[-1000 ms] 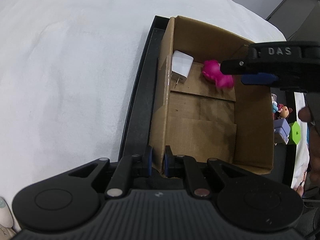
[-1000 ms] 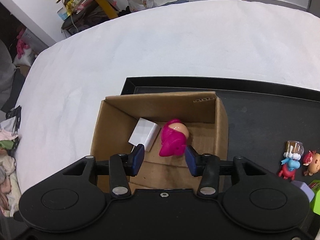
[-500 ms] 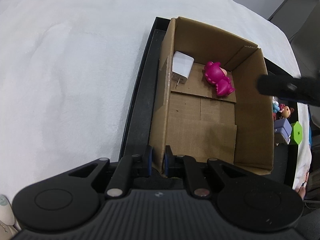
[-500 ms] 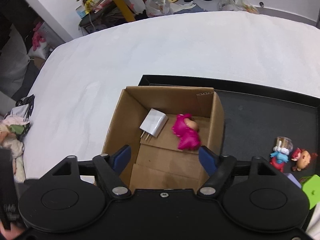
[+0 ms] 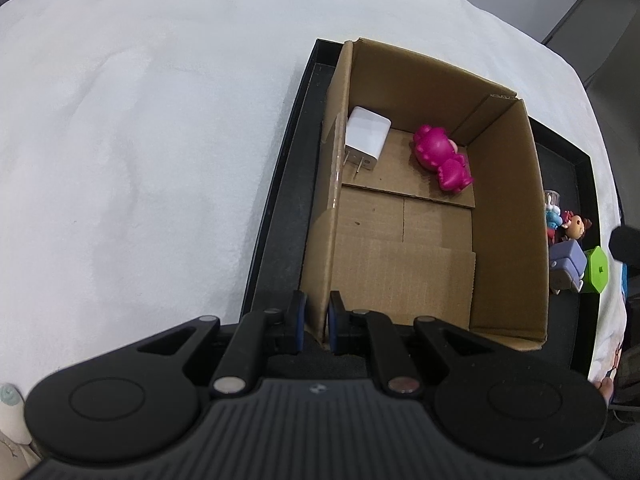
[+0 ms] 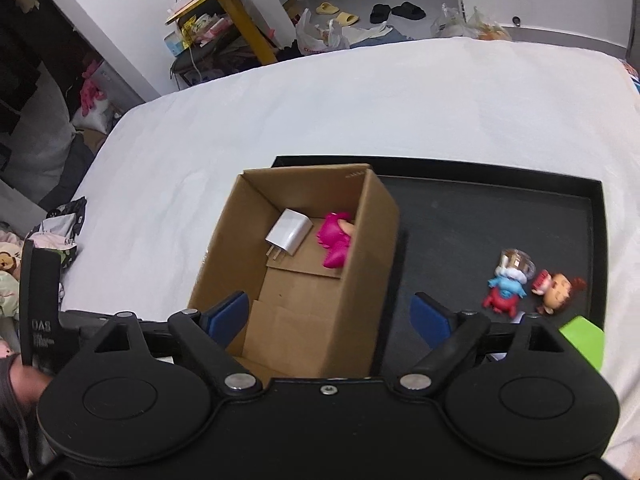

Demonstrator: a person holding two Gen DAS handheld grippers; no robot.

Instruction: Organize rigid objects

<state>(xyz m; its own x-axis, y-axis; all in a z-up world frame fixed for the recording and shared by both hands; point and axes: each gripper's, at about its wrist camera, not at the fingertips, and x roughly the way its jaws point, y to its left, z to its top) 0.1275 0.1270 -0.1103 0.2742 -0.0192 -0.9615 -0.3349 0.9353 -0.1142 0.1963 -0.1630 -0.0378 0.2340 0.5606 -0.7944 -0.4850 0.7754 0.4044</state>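
An open cardboard box (image 5: pixel 508 184) (image 6: pixel 372 248) stands on a black tray (image 6: pixel 480 216). Inside lie a magenta toy figure (image 5: pixel 440 158) (image 6: pixel 334 240) and a white plug charger (image 5: pixel 366 138) (image 6: pixel 288 232). My left gripper (image 5: pixel 316 320) is shut on the box's near left wall. My right gripper (image 6: pixel 330 318) is open and empty, above the box's near right side. Small figurines lie on the tray to the right of the box: a blue-and-red one (image 6: pixel 506 288), a red-haired one (image 6: pixel 558 286), a purple block (image 5: pixel 566 264) and a green piece (image 5: pixel 598 270) (image 6: pixel 584 338).
The tray (image 5: pixel 276 216) rests on a white cloth-covered surface (image 5: pixel 140 140). Beyond its far edge the room holds a yellow table (image 6: pixel 236 8), bags and slippers on the floor. Clothes and soft toys lie at the left (image 6: pixel 12 272).
My right gripper let go of the magenta toy, opened wide and drew back and to the right, out of the box. The toy now lies on the box floor. The left gripper kept its hold.
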